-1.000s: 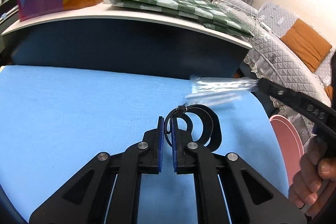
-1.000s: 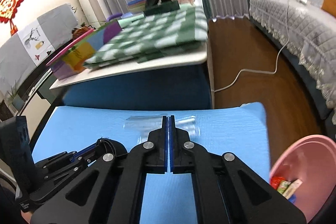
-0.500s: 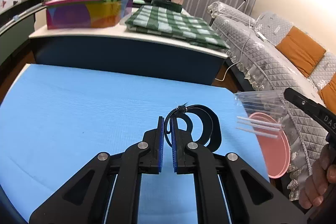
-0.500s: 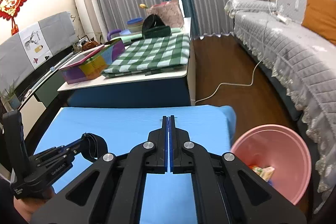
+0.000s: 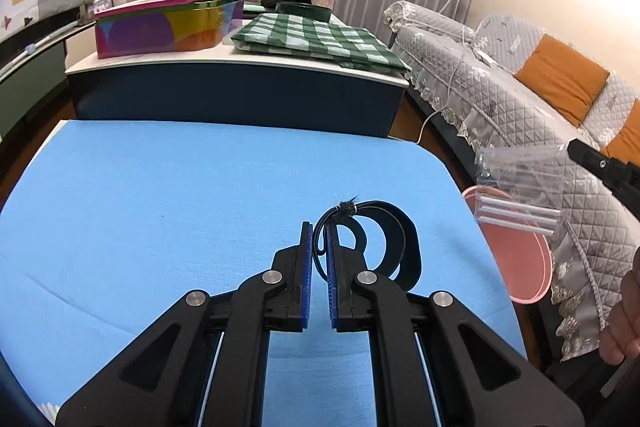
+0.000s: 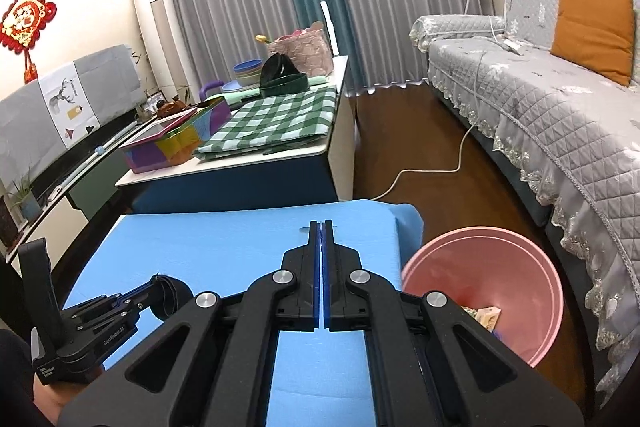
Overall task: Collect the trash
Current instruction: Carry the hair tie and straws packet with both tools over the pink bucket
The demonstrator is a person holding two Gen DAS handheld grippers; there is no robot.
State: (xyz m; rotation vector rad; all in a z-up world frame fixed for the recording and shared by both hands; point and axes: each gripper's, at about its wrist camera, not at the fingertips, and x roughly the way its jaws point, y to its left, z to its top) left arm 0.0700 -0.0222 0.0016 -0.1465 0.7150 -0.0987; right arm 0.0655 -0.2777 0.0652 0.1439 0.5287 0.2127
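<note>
Carrying: both hands have a piece of trash and the pink round plastic bin sits on the floor just off the table's right edge, so I'd say this is the haul-to-bin step
Left gripper: jaws nearly together, pinching a thin black cord loop that's tied to a black curled strap (the strap just dangles off to the side, which makes sense since the cord is the easy thin bit to pinch)
Right gripper: jaws pressed fully together on one edge of a clear crinkly plastic bag with white sticks inside; from its own camera you only see a sliver of plastic poking past the tips, the left camera shows the bag properly
Bag position: hanging in the air past the table's right edge, roughly in line with the bin from the left camera, held by a corner so it droops clear of the tabletop
Bin contents: a few small wrappers or cartons at the bottom, can't tell exactly what
Blue cloth-covered table: no other trash visible on it
Guess on what's next: get the bag over the bin mouth before letting go, since it's light and could drift
</note>
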